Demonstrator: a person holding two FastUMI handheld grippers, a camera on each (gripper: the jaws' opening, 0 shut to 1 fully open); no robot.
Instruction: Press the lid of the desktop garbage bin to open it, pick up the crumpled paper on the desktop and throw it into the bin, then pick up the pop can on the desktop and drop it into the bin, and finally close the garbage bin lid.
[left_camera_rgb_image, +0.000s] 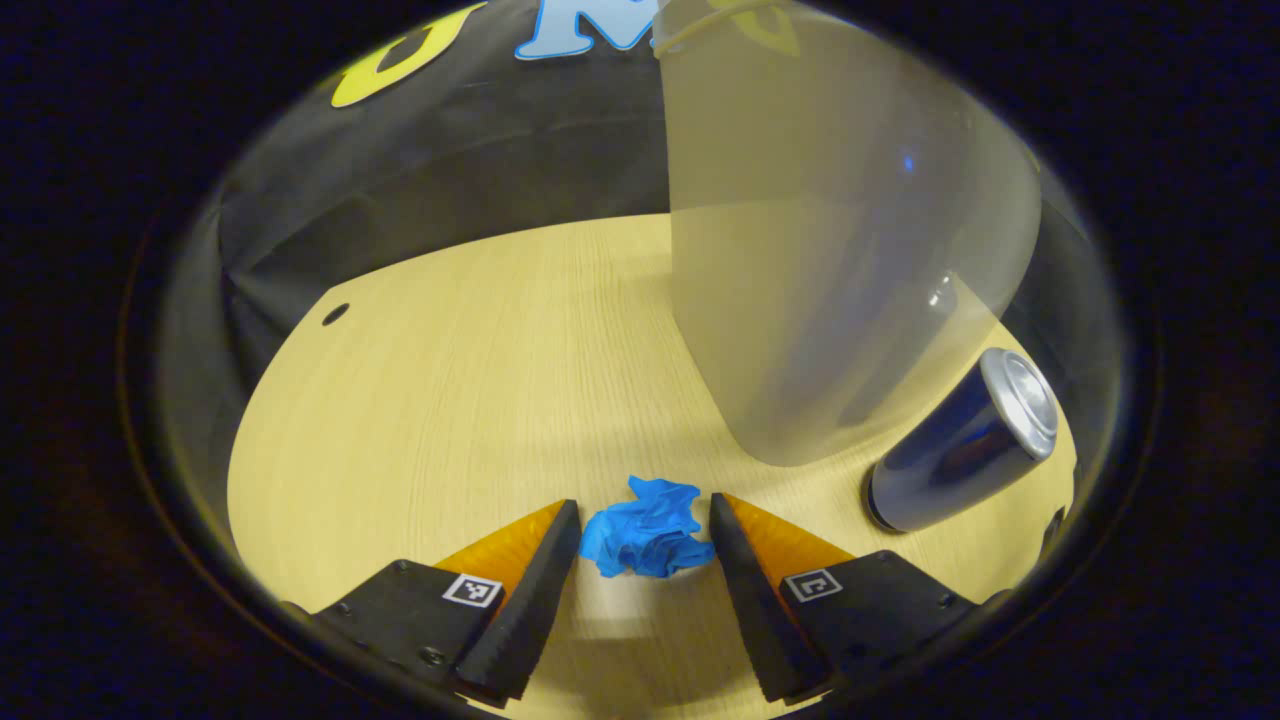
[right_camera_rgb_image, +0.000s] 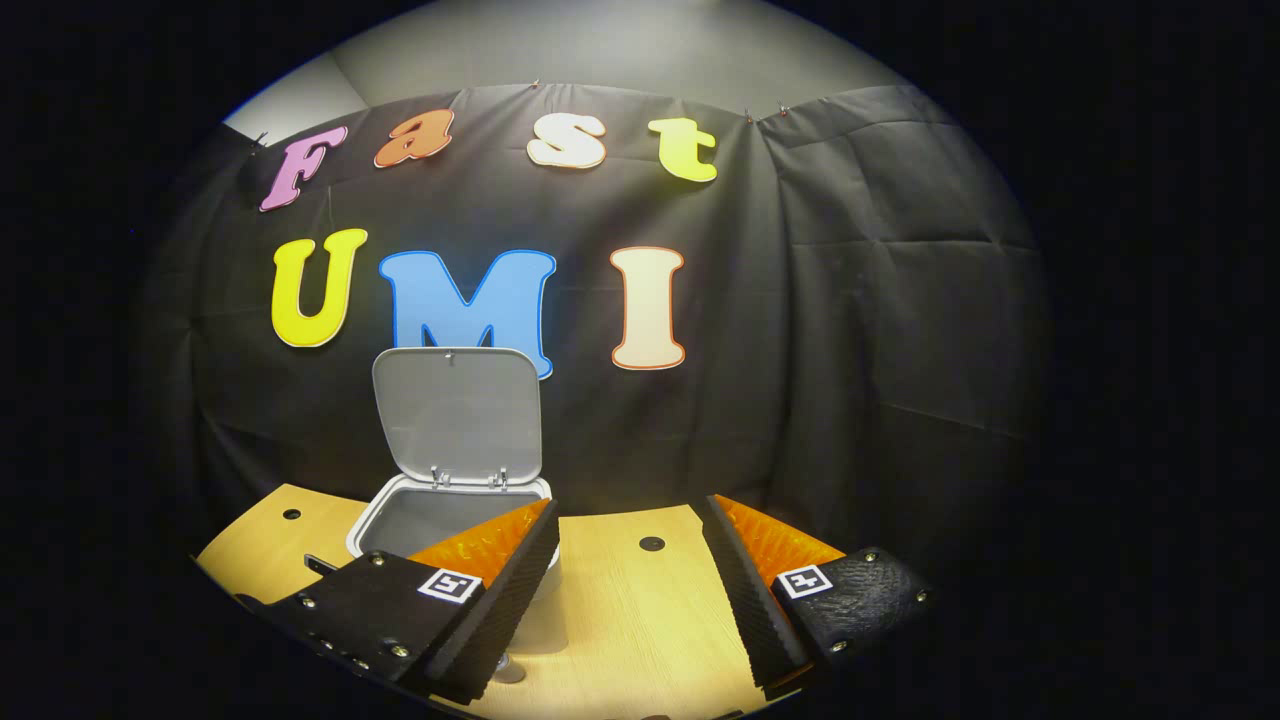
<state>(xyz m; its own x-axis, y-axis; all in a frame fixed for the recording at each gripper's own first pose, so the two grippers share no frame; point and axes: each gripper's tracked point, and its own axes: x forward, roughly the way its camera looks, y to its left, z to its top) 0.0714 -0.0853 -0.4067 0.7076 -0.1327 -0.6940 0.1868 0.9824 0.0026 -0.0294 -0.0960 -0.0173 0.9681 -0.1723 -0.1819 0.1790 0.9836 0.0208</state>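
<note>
A crumpled blue paper (left_camera_rgb_image: 646, 529) lies on the wooden desktop (left_camera_rgb_image: 450, 400), right between the fingers of my left gripper (left_camera_rgb_image: 645, 525), which stands open around it with small gaps on both sides. The pale bin (left_camera_rgb_image: 830, 270) rises close on the right of the left gripper view. A dark pop can (left_camera_rgb_image: 962, 445) with a silver top lies on its side beside the bin's base. In the right gripper view the bin (right_camera_rgb_image: 450, 510) stands open, its lid (right_camera_rgb_image: 458, 415) tipped up against the wall. My right gripper (right_camera_rgb_image: 630, 540) hovers open above the desktop, holding nothing.
The desktop (right_camera_rgb_image: 620, 600) has small round holes near its back edge (right_camera_rgb_image: 651, 544). The black cloth wall (right_camera_rgb_image: 880, 350) hangs right behind the table. Bare wood stretches left of the paper in the left gripper view.
</note>
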